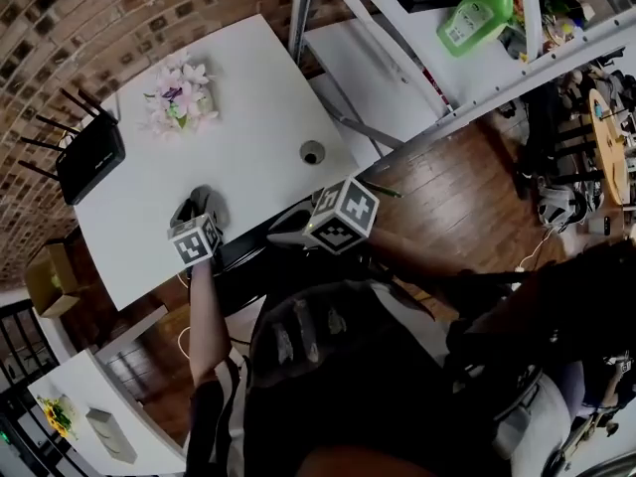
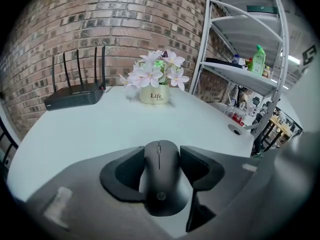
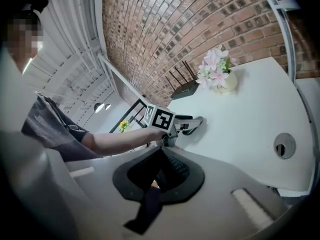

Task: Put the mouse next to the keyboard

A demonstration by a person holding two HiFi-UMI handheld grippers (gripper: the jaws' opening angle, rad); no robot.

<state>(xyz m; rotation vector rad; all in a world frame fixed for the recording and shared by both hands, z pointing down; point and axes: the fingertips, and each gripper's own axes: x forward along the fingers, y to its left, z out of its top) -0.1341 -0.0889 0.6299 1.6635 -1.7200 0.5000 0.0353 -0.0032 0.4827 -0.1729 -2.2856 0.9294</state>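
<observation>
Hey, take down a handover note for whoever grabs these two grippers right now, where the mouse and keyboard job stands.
Left gripper: shut on the black mouse, at the near edge of the white table. I can't tell whether the mouse is lifted or resting.
Right gripper: jaws together, nothing between them, held just off the table's near edge.
Keyboard: not made out in any view.
Done: mouse gripped.
Left: find the keyboard, set the mouse down beside it, release.
</observation>
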